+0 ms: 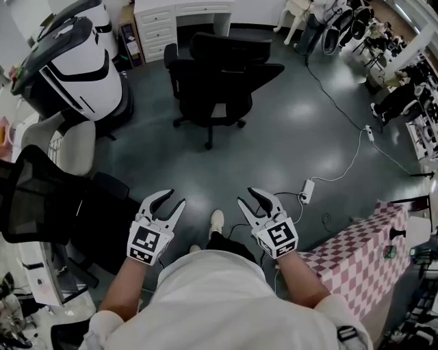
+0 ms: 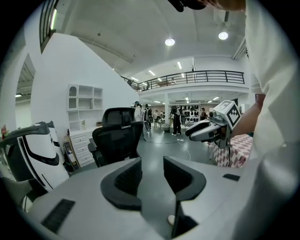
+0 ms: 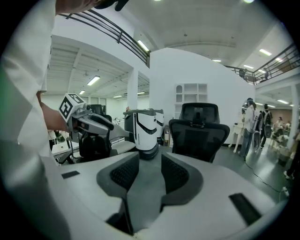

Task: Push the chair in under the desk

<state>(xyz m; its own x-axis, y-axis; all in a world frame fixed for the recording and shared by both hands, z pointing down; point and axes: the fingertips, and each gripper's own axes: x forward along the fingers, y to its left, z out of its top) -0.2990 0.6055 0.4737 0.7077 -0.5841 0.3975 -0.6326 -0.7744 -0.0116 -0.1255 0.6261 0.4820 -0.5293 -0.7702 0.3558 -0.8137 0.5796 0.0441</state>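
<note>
Left gripper (image 1: 174, 199): the jaws are seen spread, with nothing between them; it is held low in front of the person's torso.
Right gripper (image 1: 246, 197): the jaws are likewise spread and empty; it is held beside the left gripper, the two apart.
Chair (image 1: 217, 82): a black office chair is seen on the grey floor (image 1: 287, 130), well ahead of both grippers and touched by neither, its backrest turned towards the person.
Bench (image 1: 185, 10): white, with drawers at its left; it is cut off by the top edge of the head view, so only its front strip is shown.
Chair against bench: the chair stands close before the bench; the seat is covered by the backrest, so it cannot be told whether any of it reaches under.
Cut off at the left: a second black mesh chair (image 1: 41, 198) is only partly shown.
Cut off at the right: a pink checked cloth (image 1: 363, 266) runs out of the picture.
</note>
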